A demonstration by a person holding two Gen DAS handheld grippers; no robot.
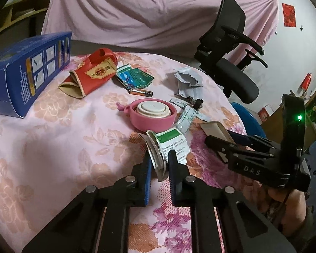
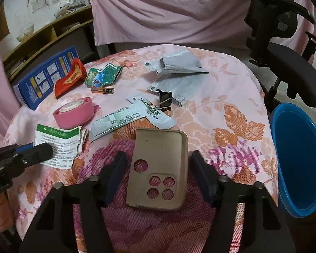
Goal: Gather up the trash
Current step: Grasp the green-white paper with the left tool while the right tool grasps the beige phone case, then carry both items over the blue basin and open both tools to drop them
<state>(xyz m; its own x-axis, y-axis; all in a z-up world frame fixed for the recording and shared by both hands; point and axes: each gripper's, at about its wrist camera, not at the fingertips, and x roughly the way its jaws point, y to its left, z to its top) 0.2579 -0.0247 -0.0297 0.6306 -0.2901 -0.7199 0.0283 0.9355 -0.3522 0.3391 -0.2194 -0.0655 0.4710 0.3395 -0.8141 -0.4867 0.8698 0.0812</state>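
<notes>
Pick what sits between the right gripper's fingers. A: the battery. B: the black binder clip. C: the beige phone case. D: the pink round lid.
C: the beige phone case lies flat on the floral cloth between the right gripper fingers, which flank its sides.

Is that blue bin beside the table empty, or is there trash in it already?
Empty as far as shown: the blue bin shows only bare blue inside in the right wrist view; its very bottom is hidden.

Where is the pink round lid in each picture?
Left wrist view: the pink round lid sits mid-table, just beyond the green-and-white packet pinched in the left gripper.
Right wrist view: the lid lies left of centre, above that packet.
Shared landmark: the battery lies just beyond the lid in both.
</notes>
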